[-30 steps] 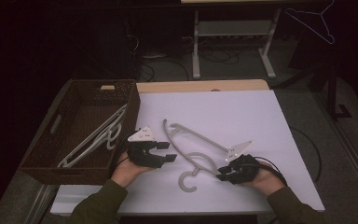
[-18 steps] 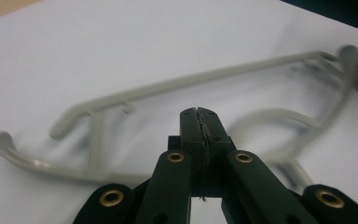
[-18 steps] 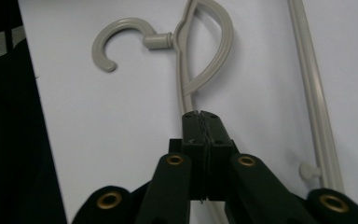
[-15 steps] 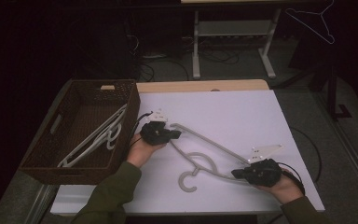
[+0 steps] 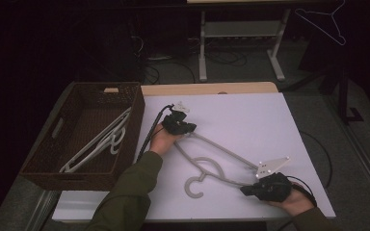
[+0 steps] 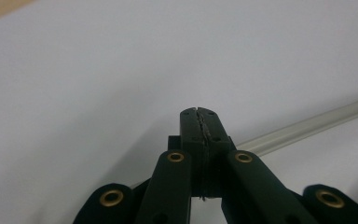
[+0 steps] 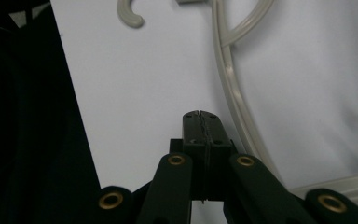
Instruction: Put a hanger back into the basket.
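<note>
A pale plastic hanger (image 5: 221, 153) lies flat on the white table (image 5: 250, 115), its hook (image 5: 195, 187) toward the near edge. My left gripper (image 5: 191, 129) rests at the hanger's far left end with its jaws shut. In the left gripper view the pads (image 6: 200, 112) meet with nothing between them, and the hanger's bar (image 6: 317, 123) runs behind them. My right gripper (image 5: 245, 189) sits at the hanger's near right end, also shut. In the right gripper view its closed tips (image 7: 200, 114) lie just left of the hanger's arm (image 7: 230, 79).
A dark woven basket (image 5: 77, 178) stands at the table's left and holds white hangers (image 5: 99, 142). Beyond the table are a metal stand (image 5: 241, 38) and floor cables. A wire hanger (image 5: 325, 17) hangs at the back right. The table's near edge (image 7: 74, 116) is close to my right gripper.
My left hand moved away from me to the hanger's far left end. My right hand slid right to the hanger's other end. Both pairs of jaws went from apart to shut.
</note>
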Motion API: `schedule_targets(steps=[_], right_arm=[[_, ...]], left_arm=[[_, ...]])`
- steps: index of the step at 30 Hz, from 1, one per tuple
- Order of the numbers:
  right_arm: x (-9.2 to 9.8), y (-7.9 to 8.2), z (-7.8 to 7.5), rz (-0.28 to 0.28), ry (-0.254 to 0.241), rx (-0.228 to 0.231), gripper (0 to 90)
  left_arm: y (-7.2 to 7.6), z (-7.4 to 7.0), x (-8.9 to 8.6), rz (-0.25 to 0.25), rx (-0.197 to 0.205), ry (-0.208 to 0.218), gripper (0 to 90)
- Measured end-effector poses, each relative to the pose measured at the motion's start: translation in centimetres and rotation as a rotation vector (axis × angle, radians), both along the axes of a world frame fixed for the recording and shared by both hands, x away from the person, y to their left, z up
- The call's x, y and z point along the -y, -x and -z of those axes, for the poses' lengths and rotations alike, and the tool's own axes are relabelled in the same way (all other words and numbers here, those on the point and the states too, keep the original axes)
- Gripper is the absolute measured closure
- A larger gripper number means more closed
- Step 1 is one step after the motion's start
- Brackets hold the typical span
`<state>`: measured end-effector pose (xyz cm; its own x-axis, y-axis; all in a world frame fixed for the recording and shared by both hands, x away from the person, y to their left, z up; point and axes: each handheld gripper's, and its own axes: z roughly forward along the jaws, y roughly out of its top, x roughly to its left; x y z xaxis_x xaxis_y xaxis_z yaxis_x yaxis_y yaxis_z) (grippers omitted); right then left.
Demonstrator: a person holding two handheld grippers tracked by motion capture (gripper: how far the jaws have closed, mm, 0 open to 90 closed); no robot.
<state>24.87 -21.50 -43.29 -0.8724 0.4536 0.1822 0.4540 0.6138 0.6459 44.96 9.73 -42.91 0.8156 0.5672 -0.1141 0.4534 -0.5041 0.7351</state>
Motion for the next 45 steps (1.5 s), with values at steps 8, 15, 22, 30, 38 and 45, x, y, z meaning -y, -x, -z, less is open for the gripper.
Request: schedule_targets(steps=[8,15,22,30,38,45], right_arm=[[0.2,-0.6,0.4,0.045,0.068,0.007,89.7],[0.8,-2.0,0.3,0.082,0.071,0.020,89.8],[1.1,-3.4,0.1,0.120,0.083,0.045,89.8],[1.2,-3.6,0.3,0.136,0.091,0.042,89.8],[1.9,-5.2,0.1,0.217,0.101,0.085,89.8],[2.6,-6.0,0.2,0.254,0.083,0.081,89.8]], left_arm=[[0.1,0.1,-0.3,0.001,-0.014,-0.001,90.0],[0.8,-0.4,-1.6,-0.018,-0.016,-0.002,90.0],[0.7,-0.6,-2.6,-0.015,0.059,-0.042,90.0],[-0.2,-0.1,-3.0,-0.064,0.025,-0.034,90.0],[0.7,-0.7,-3.3,-0.056,0.004,-0.067,90.0],[1.3,-0.8,-4.3,-0.065,0.019,-0.058,90.0]])
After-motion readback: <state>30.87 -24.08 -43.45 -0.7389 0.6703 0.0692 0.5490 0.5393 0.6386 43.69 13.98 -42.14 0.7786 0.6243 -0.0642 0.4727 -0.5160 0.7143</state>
